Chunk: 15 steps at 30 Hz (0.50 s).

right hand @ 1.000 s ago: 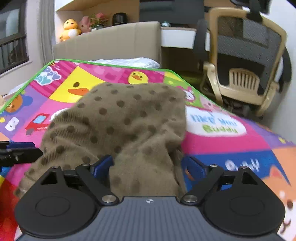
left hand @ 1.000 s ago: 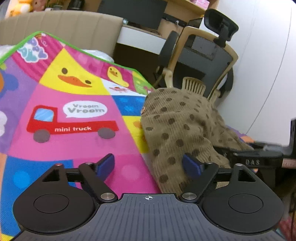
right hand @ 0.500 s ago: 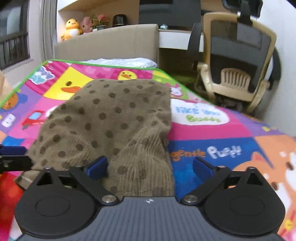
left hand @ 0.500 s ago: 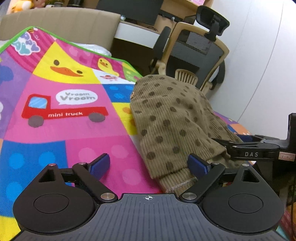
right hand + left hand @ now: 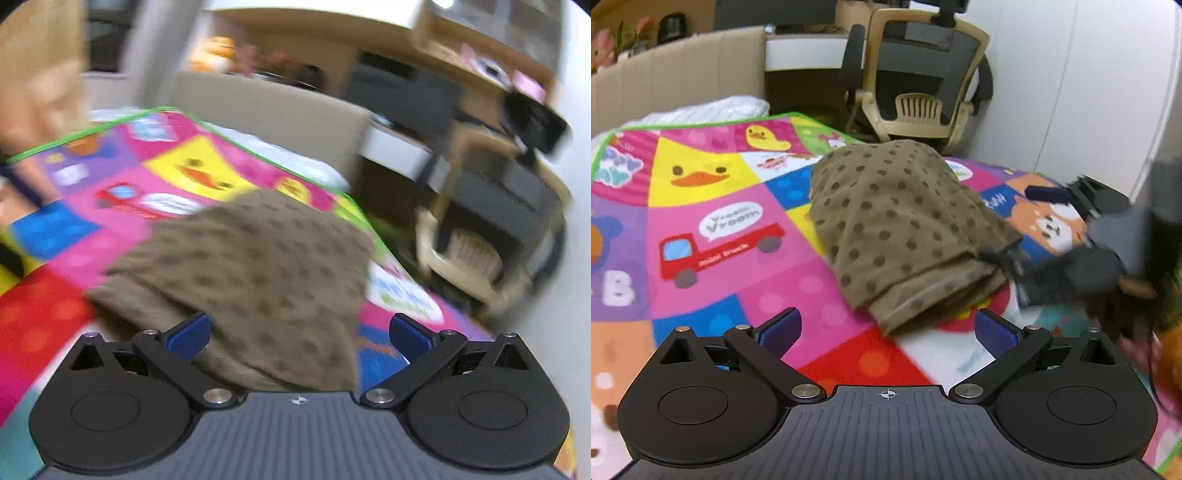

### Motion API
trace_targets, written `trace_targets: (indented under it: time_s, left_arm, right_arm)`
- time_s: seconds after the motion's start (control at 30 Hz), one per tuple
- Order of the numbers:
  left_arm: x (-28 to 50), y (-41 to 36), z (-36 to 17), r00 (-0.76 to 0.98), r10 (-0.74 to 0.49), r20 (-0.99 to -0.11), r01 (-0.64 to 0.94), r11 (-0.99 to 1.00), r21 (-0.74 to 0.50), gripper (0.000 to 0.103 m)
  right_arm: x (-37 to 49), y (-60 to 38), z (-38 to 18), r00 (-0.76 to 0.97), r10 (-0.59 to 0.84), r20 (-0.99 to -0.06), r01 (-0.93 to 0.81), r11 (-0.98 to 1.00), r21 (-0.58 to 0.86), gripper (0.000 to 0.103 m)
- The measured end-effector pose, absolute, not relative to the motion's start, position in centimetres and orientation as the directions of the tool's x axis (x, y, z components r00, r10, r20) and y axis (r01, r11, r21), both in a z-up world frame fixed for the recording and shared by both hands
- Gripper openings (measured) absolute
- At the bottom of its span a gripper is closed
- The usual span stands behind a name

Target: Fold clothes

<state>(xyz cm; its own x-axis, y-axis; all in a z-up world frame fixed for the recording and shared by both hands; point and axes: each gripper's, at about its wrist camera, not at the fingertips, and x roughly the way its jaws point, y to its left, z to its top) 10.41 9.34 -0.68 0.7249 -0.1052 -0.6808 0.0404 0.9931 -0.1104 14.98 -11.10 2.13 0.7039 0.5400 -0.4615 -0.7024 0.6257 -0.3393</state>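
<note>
A brown dotted garment lies folded in layers on the colourful play mat. My left gripper is open just short of its near hem, nothing between the blue pads. In the left wrist view the right gripper shows blurred at the garment's right side. In the right wrist view the same garment spreads right in front of my right gripper, which is open wide; the cloth passes under and between its fingers without being pinched. That view is motion-blurred.
A beige office chair stands beyond the mat's far edge, by a white wall. A beige headboard and white pillow lie at the back left. A desk sits behind the chair.
Both grippers have drawn back from the garment and let it go; it now lies folded on the mat. The left view swung left-to-right, and the right gripper is moving fast.
</note>
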Motion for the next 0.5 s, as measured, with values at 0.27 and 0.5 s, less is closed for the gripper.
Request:
trace_targets:
  time_s: [0.27, 0.5]
  left_arm:
    - [15.1, 9.7, -5.5, 0.738, -0.160, -0.656, 0.145, 0.986, -0.078, 0.102]
    - [15.1, 11.9, -4.8, 0.702, -0.272, -0.658, 0.194, 0.962, -0.191, 0.102]
  right_arm:
    - [12.7, -8.6, 0.0, 0.701, 0.514, -0.495, -0.713, 0.471, -0.520, 0.087]
    - [16.2, -3.5, -0.3, 0.671, 0.522, -0.527, -0.740, 0.428, -0.518, 0.081]
